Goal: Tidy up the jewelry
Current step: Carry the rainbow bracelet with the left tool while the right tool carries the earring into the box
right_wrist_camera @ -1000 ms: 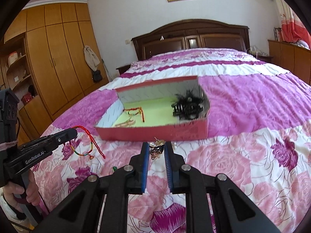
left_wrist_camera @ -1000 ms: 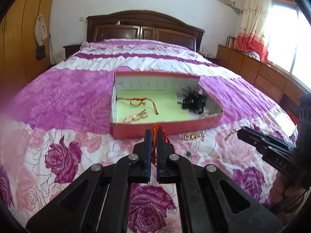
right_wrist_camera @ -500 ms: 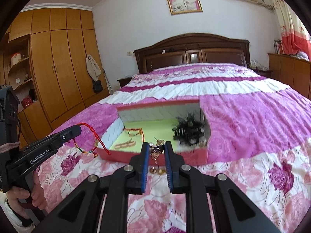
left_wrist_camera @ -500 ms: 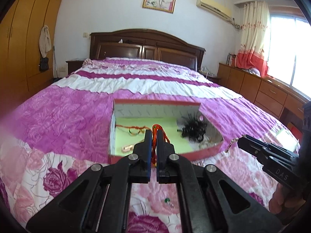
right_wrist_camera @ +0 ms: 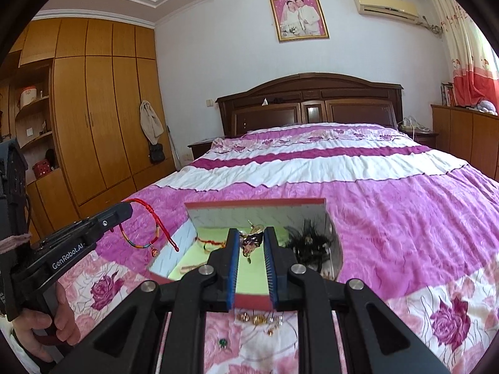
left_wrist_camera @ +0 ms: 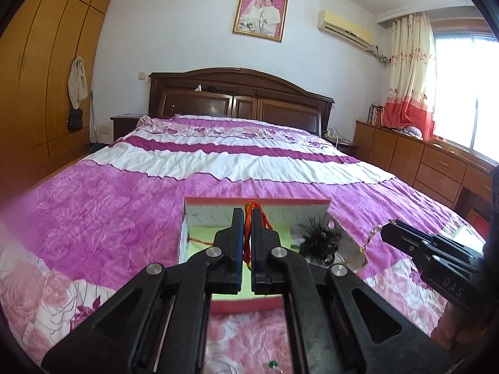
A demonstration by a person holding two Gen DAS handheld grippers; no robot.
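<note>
An open red box (left_wrist_camera: 255, 201) with a green floor lies on the bed; it also shows in the right wrist view (right_wrist_camera: 255, 203). My left gripper (left_wrist_camera: 247, 218) is shut on a red string bracelet (left_wrist_camera: 249, 215), held above the box's near side; the bracelet hangs from it in the right wrist view (right_wrist_camera: 146, 227). My right gripper (right_wrist_camera: 252, 237) is shut on a dark and gold beaded jewelry piece (right_wrist_camera: 251, 240), held above the box; its chain dangles in the left wrist view (left_wrist_camera: 371, 233). In the box lie a black feathery hair clip (right_wrist_camera: 307, 244) and another red bracelet (right_wrist_camera: 212, 243).
Small gold earrings (right_wrist_camera: 259, 319) and a green stud (right_wrist_camera: 222, 342) lie on the floral bedspread (right_wrist_camera: 405, 218) in front of the box. A wooden headboard (left_wrist_camera: 243, 99) stands at the far end, wardrobes at the left, drawers at the right.
Both grippers have risen from the bedspread with their jewelry and moved forward over the box. The views have tilted up towards the headboard and wall.
</note>
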